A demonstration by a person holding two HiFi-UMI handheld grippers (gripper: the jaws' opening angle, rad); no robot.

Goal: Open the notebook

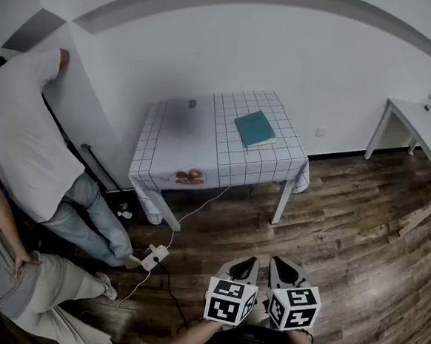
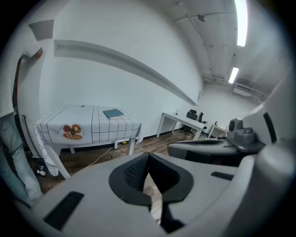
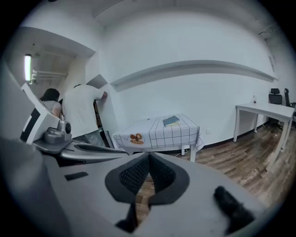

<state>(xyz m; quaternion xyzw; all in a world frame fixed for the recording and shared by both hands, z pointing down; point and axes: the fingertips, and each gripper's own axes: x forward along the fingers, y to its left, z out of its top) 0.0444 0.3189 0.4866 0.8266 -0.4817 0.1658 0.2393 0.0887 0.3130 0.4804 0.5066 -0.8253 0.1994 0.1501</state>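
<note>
A closed teal notebook (image 1: 254, 128) lies on the right half of a small table with a white checked cloth (image 1: 173, 142), far ahead of me across the floor. In the left gripper view the notebook (image 2: 114, 113) shows on the table (image 2: 92, 125), and in the right gripper view it (image 3: 171, 121) lies on the cloth (image 3: 157, 134). My left gripper (image 1: 251, 261) and right gripper (image 1: 276, 261) hover side by side low in the head view, well short of the table. Both point toward it with jaws closed and nothing between them (image 2: 149, 157) (image 3: 148, 159).
Two people stand at the left, one in a white shirt (image 1: 25, 138) against the wall, one in grey (image 1: 8, 262) nearer. A power strip (image 1: 154, 256) with cables lies on the wooden floor before the table. A white desk (image 1: 427, 128) stands at the right.
</note>
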